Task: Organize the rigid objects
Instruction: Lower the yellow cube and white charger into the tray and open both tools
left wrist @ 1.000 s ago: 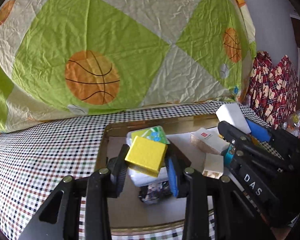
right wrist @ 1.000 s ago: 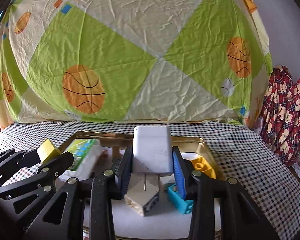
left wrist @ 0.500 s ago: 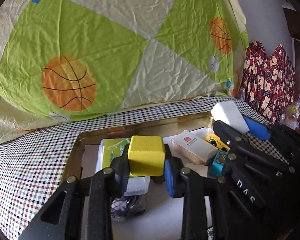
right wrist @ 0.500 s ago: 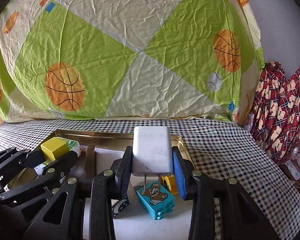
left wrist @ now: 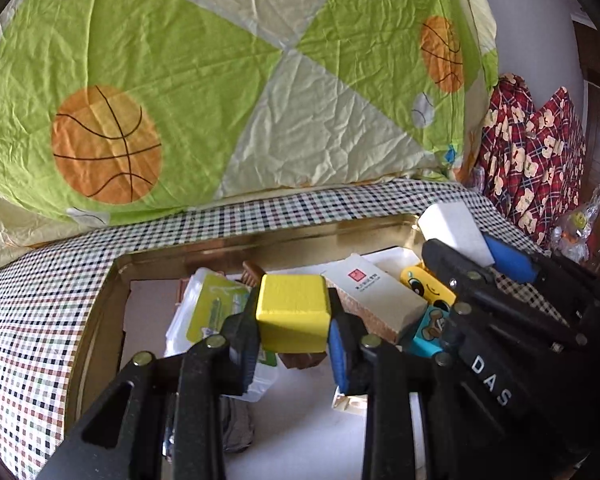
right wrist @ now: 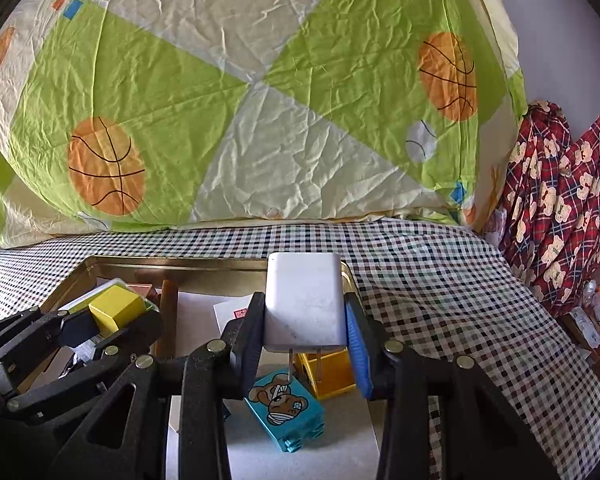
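Note:
My left gripper [left wrist: 294,316] is shut on a yellow cube [left wrist: 292,310] and holds it above the gold tray [left wrist: 112,280]. My right gripper [right wrist: 306,320] is shut on a white plug-in charger [right wrist: 304,296], prongs down, over the tray's right part. In the tray lie a white box with a green label [left wrist: 208,304], a white box with a red mark [left wrist: 376,292], a yellow smiley block [left wrist: 428,286] and a blue bear block [right wrist: 284,404]. The right gripper [left wrist: 472,240] shows at the right of the left wrist view. The left gripper [right wrist: 116,312] shows at the left of the right wrist view.
The tray [right wrist: 204,268] rests on a checked cloth [right wrist: 440,280]. A large basketball-print quilt [right wrist: 260,100] rises behind it. A red patterned cloth [right wrist: 560,200] and small wrapped items [left wrist: 576,228] lie at the far right.
Both grippers have shifted to the right over the tray while keeping their objects. The yellow cube, tilted a second ago, is now level.

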Available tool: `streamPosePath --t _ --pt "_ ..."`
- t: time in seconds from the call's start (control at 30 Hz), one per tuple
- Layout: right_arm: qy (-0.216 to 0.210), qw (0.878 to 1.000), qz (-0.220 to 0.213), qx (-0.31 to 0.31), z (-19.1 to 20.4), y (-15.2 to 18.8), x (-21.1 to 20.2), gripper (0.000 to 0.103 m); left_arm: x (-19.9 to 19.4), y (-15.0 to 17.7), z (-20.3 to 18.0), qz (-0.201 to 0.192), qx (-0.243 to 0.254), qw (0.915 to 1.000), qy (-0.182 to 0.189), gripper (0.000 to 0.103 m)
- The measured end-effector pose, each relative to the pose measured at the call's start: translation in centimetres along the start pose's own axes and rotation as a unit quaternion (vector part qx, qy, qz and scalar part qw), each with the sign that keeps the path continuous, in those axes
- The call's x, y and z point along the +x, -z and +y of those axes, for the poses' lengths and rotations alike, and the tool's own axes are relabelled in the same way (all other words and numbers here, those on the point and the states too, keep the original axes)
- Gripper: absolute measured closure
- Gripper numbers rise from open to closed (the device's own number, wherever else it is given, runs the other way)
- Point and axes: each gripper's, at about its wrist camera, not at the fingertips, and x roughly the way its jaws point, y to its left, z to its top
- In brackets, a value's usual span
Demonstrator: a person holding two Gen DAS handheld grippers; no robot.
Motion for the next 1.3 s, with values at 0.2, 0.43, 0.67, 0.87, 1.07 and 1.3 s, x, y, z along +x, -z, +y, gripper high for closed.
streamPosePath --t 0.2,0.43,0.67,0.87,1.07,1.3 --pt "-0.005 1.0 0.004 -0.002 0.3 0.0 0.2 0.062 -0.3 0.3 0.5 0.007 -0.001 0.9998 -0.021 0.074" --pt "-0.007 1.0 0.009 -0.006 0.7 0.0 0.4 0.062 -0.2 0.4 1.1 0.012 -0.006 0.9996 -0.024 0.074" --pt "-0.023 0.999 0.023 -0.015 2.2 0.0 1.1 0.062 0.2 0.2 2.5 0.021 -0.023 0.9982 -0.051 0.074" --pt "-0.054 0.998 0.041 0.012 2.1 -0.2 1.7 0.062 0.3 0.1 2.4 0.025 -0.016 0.9972 -0.068 0.074" --pt "-0.057 0.997 0.058 0.007 3.0 0.1 2.0 0.062 0.2 0.2 2.9 0.026 -0.016 0.9952 -0.093 0.074" --pt "-0.056 0.994 0.086 0.028 3.0 0.0 2.7 0.062 0.3 0.1 3.4 0.028 -0.018 0.9936 -0.107 0.074"
